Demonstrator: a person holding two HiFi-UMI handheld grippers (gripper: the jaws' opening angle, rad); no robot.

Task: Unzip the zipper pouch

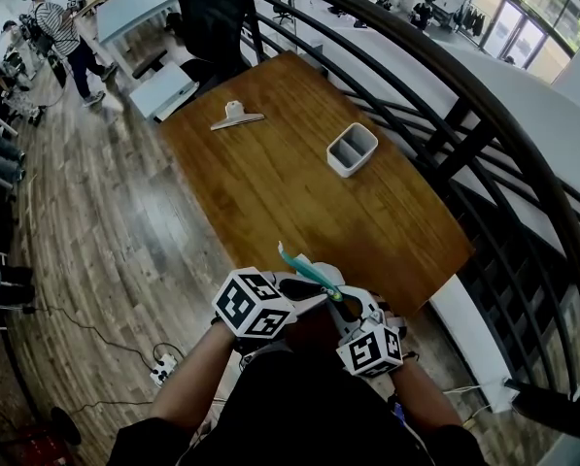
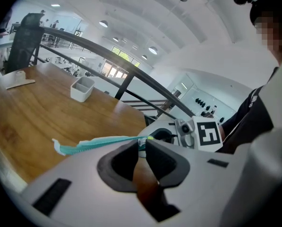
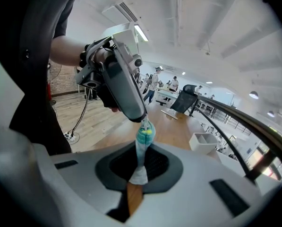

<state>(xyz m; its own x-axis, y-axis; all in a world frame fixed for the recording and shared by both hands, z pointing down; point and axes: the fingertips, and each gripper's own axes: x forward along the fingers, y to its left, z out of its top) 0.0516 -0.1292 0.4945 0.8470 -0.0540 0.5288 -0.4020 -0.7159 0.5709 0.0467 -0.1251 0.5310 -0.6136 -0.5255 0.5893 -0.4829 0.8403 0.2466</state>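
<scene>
Right claw (image 3: 137, 176) clamping pouch (image 3: 144, 137), left claw (image 2: 141, 151) pinching pull (image 2: 141, 142)

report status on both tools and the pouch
Left tool shut on zipper pouch at slider end. Right tool shut on its cloth tail. Pouch in the air, far end free. Tray and clip far off, nothing in the way.
</scene>
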